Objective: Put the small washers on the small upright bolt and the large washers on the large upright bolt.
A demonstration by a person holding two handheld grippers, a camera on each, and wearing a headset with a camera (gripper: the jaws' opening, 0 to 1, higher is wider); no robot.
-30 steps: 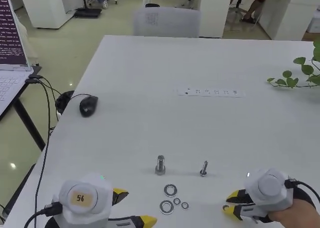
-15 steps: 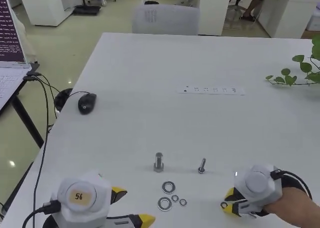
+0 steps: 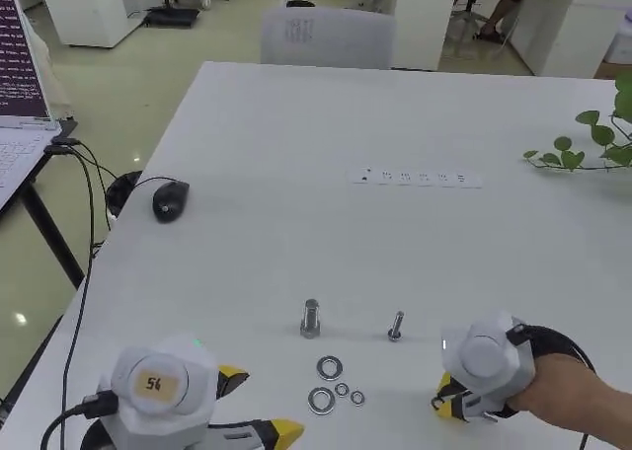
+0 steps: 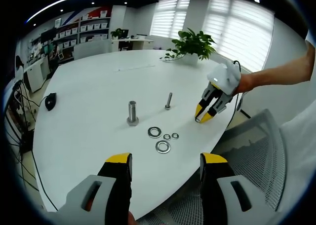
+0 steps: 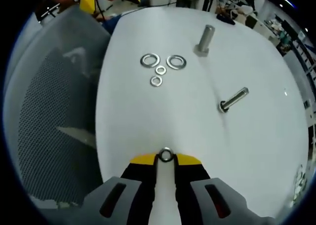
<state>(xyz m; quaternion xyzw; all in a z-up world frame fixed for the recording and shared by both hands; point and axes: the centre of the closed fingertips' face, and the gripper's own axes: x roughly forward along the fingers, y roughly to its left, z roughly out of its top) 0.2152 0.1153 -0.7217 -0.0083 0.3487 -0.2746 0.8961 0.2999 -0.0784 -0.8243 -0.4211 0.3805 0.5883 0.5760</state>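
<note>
My right gripper [image 5: 165,160] is clenched on one small washer [image 5: 165,155], the ring pinched between the two yellow tips. The large bolt [image 3: 310,318] stands upright on its head on the white table [image 3: 296,154], and I place everything else from it. In the head view my right gripper and its washer sit to the right of the large bolt and nearer to me, low over the table; I cannot tell whether the tips touch the top. The small bolt [image 3: 396,327] stands upright to the right of the large bolt, level with it, between it and my right gripper. Four loose washers lie flat just on my side of the large bolt, a little to its right: two large washers [image 3: 330,367], one behind the other, and two small washers [image 3: 342,389] close beside them on the side away from the large bolt. My left gripper [image 4: 166,160] is released, jaws spread wide, and hangs left of the large bolt at the table's near edge. My hand [image 3: 573,396] grips the right gripper from the side away from the large bolt. Well beyond the large bolt lies a white power strip [image 3: 415,179]. A black mouse [image 3: 170,200] lies far to the bolt's left and back, a green plant [image 3: 592,144] is far right and back, and a grey chair [image 3: 326,37] stands past the table's far edge.
</note>
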